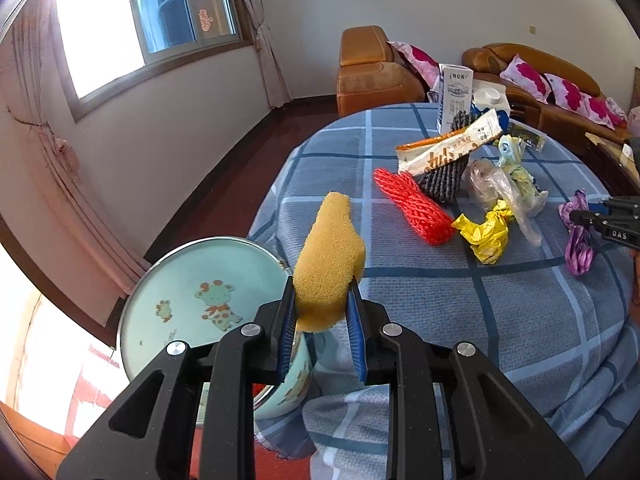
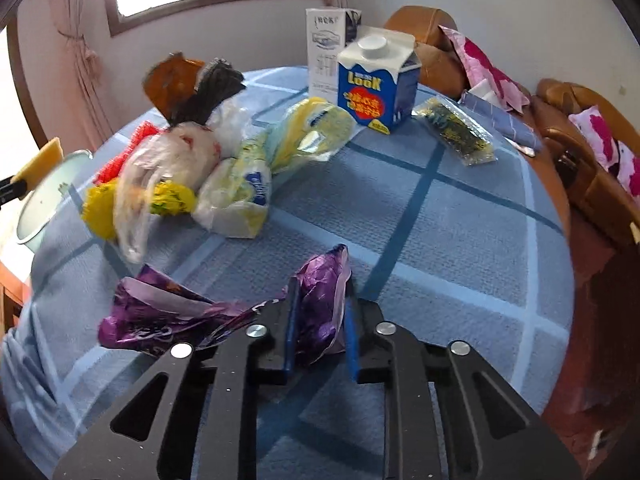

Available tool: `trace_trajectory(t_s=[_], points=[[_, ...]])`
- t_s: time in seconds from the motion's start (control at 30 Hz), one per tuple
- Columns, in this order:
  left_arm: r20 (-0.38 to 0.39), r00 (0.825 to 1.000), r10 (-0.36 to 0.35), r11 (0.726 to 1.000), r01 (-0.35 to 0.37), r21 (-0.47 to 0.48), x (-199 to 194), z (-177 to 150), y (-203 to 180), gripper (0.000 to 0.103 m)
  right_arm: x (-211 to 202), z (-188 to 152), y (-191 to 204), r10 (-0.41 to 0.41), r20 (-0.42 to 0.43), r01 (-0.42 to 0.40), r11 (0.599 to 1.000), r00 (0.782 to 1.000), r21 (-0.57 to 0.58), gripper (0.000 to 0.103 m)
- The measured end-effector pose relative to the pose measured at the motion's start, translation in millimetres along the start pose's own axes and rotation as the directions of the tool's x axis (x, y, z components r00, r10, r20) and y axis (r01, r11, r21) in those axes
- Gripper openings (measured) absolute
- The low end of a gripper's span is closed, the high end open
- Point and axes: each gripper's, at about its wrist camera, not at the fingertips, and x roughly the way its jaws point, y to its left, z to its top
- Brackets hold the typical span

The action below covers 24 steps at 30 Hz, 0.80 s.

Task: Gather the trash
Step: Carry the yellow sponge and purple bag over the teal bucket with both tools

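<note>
My left gripper (image 1: 322,300) is shut on a yellow sponge (image 1: 330,256) and holds it above the table's left edge, beside a pale green bin (image 1: 176,304) with a giraffe print. My right gripper (image 2: 320,300) is shut on a crumpled purple wrapper (image 2: 320,308) just above the blue checked tablecloth (image 2: 440,240). The right gripper also shows at the right edge of the left wrist view (image 1: 608,220) with the purple wrapper (image 1: 578,248). Trash lies mid-table: red foam net (image 1: 412,208), yellow wrapper (image 1: 486,234), clear plastic bags (image 2: 168,172).
A blue milk carton (image 2: 376,84) and a white box (image 2: 326,48) stand at the far side of the table. A green snack packet (image 2: 456,130) lies by them. A dark foam net (image 1: 448,172) with an orange-white packet (image 1: 448,148) stands upright. Brown sofas (image 1: 372,72) stand behind.
</note>
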Motion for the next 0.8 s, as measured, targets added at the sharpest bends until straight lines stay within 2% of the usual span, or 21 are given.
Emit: trace_trajectory(t_s=[0.2, 0.43, 0.8], points=[[0.017, 0.999, 0.041, 0.999, -0.041, -0.006, -17, -3, 16, 0.023, -30, 11, 17, 0.046, 0.086, -0.047, 0.999, 0.995, 0.013, 0.016], [0.013, 0.995, 0.097, 0.995, -0.096, -0.041, -25, -11, 41, 0.023, -64, 44, 52, 0.105, 0.213, -0.1, 0.994, 0.971, -0.035, 0.015], [-0.001, 0.98, 0.198, 0.978, -0.198, -0.063, -29, -23, 72, 0.023, -46, 94, 120, 0.159, 0.316, -0.119, 0.983, 0.935, -0.141, 0.015]])
